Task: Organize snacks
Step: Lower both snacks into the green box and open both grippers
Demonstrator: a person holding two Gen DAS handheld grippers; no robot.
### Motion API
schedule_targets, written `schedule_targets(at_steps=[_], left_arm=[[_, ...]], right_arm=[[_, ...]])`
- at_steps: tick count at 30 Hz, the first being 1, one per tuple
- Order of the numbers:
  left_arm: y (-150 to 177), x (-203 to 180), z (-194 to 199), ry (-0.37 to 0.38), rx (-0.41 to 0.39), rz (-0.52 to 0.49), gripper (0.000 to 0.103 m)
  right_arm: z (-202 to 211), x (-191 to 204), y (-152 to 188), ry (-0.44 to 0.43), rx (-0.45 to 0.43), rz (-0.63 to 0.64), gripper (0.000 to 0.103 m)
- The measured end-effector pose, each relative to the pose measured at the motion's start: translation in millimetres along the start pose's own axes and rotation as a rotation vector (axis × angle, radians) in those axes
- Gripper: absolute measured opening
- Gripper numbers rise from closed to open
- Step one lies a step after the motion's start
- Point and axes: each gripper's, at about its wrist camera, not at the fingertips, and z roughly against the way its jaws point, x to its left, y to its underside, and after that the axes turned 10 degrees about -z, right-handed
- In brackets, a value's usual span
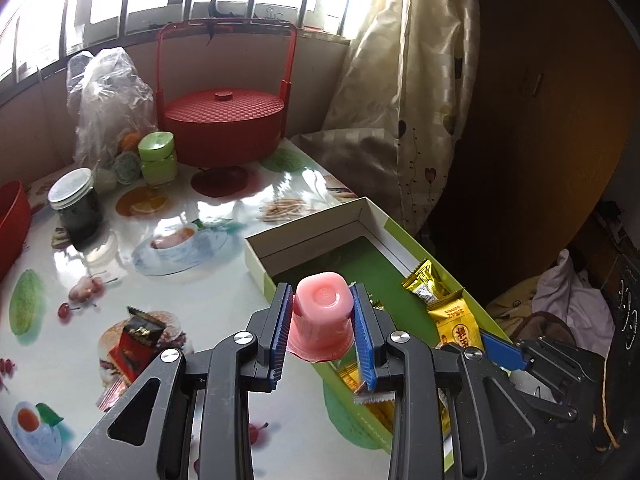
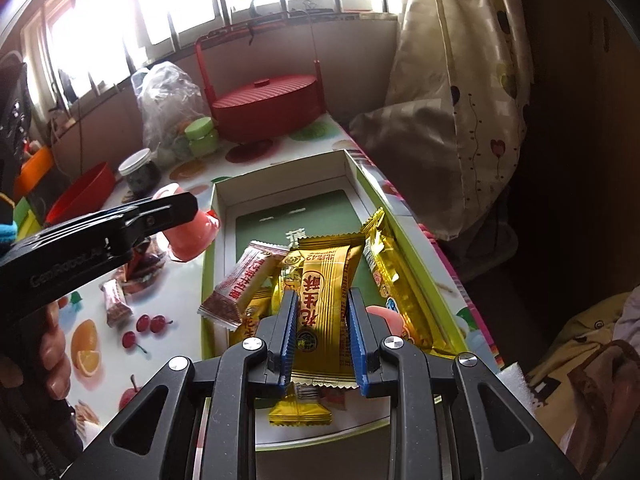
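My left gripper (image 1: 322, 300) is shut on an upturned pink jelly cup (image 1: 322, 316), held just above the near-left rim of an open green-lined box (image 1: 308, 226). The right wrist view shows that cup (image 2: 192, 236) left of the box (image 2: 280, 164). My right gripper (image 2: 323, 300) is shut on a gold snack packet (image 2: 324, 276) with red lettering, held over the box. Inside lie a red-and-white packet (image 2: 240, 284), a long gold packet (image 2: 392, 280) and more gold packets (image 1: 426, 284). A dark red packet (image 1: 138, 336) and a small red one (image 2: 116, 304) lie on the table.
At the back of the fruit-print table stand a red lidded basket (image 1: 224, 128), a green jar (image 1: 158, 156), a white-lidded jar (image 1: 76, 208) and a plastic bag (image 1: 104, 96). A red bowl (image 1: 12, 224) sits at the left edge. A curtain (image 1: 420, 80) hangs on the right.
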Motion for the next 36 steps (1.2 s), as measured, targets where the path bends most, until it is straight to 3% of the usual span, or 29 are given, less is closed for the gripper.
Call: schedule_targets(at_steps=[11, 36], left_arm=[[-3, -8, -23, 0.018, 0.031, -0.016, 0.031], [-4, -10, -38, 0.002, 0.047, -0.036, 0.031]], right_arm=[[-20, 15, -4, 0.054, -0.002, 0.082, 0.023], [-28, 16, -4, 0.05, 0.005, 0.069, 0.027]])
